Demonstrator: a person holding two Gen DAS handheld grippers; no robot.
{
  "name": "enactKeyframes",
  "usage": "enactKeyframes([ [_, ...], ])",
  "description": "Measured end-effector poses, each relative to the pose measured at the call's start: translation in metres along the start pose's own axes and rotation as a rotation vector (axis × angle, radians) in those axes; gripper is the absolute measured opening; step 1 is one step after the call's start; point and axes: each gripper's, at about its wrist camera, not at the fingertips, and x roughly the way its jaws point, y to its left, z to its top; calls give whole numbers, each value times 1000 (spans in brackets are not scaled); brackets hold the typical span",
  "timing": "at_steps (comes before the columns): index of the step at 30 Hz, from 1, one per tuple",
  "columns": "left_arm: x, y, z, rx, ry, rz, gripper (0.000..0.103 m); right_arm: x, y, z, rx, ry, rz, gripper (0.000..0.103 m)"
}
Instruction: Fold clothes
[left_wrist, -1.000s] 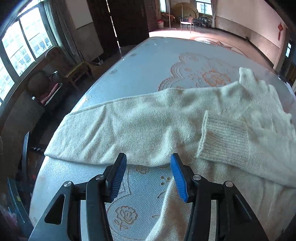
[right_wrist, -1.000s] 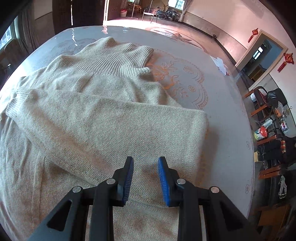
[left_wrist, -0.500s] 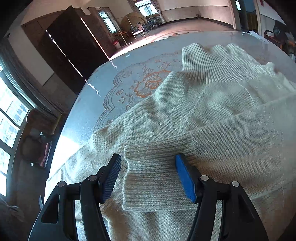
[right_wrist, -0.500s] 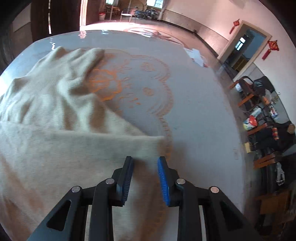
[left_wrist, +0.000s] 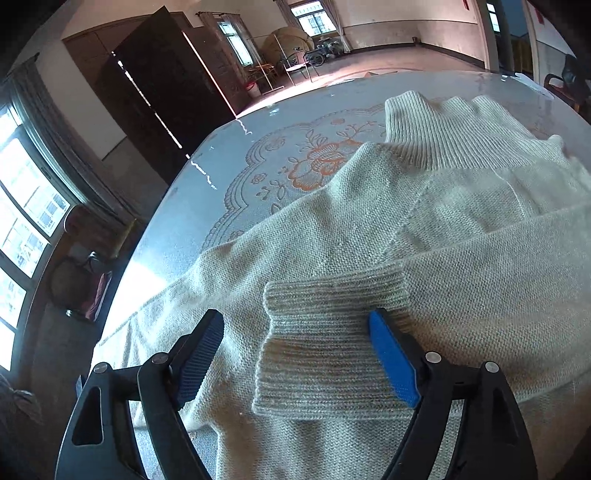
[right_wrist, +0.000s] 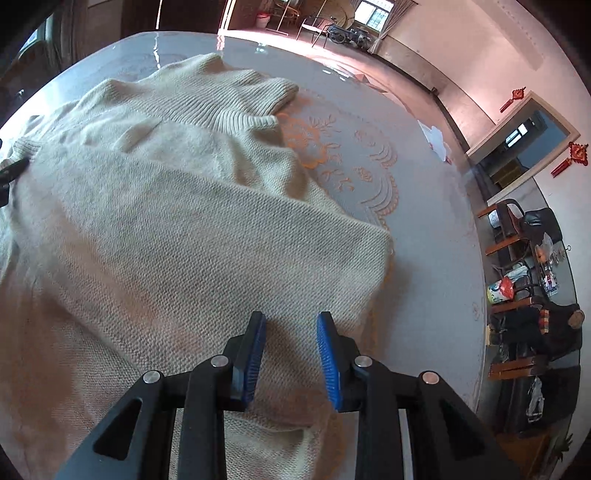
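Observation:
A cream knit sweater (left_wrist: 369, 229) lies on a round table (left_wrist: 229, 155) with an orange flower pattern. One sleeve is folded across the body, and its ribbed cuff (left_wrist: 328, 339) lies between the open jaws of my left gripper (left_wrist: 297, 352). The ribbed collar (left_wrist: 454, 133) points to the far side. In the right wrist view the sweater (right_wrist: 166, 229) fills the left and middle. My right gripper (right_wrist: 291, 354) is open just above the folded sleeve near the sweater's right edge (right_wrist: 380, 251). Neither gripper holds cloth.
The other sleeve (left_wrist: 177, 306) stretches left toward the table's edge. White paper (right_wrist: 437, 142) lies on the table's far right. Chairs and clutter (right_wrist: 528, 295) stand to the right, and a dark wardrobe (left_wrist: 166, 88) and windows stand beyond the left edge.
My left gripper has opened wider and come closer over the folded sleeve's cuff. My right gripper has swung back left over the sweater, and its jaws stand a little wider apart.

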Motion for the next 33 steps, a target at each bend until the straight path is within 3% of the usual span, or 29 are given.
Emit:
enactKeyframes([
  [9, 9, 11, -1, -110, 28, -39, 89, 4, -10, -4, 32, 6, -22, 31],
  [17, 8, 12, -1, -102, 32, -43, 93, -7, -11, -4, 16, -26, -74, 31],
  [21, -7, 20, -3, -138, 23, -61, 93, -20, -1, -1, 9, -55, -61, 31],
  [27, -19, 78, -22, -261, 37, -123, 93, -36, 36, 10, -14, -81, 66, 31],
  [30, -15, 140, -39, -421, 89, -137, 93, -42, 56, 21, -9, -77, 152, 31],
  [33, -13, 210, -67, -574, 130, -103, 93, -46, 80, 30, -37, -57, 188, 31],
])
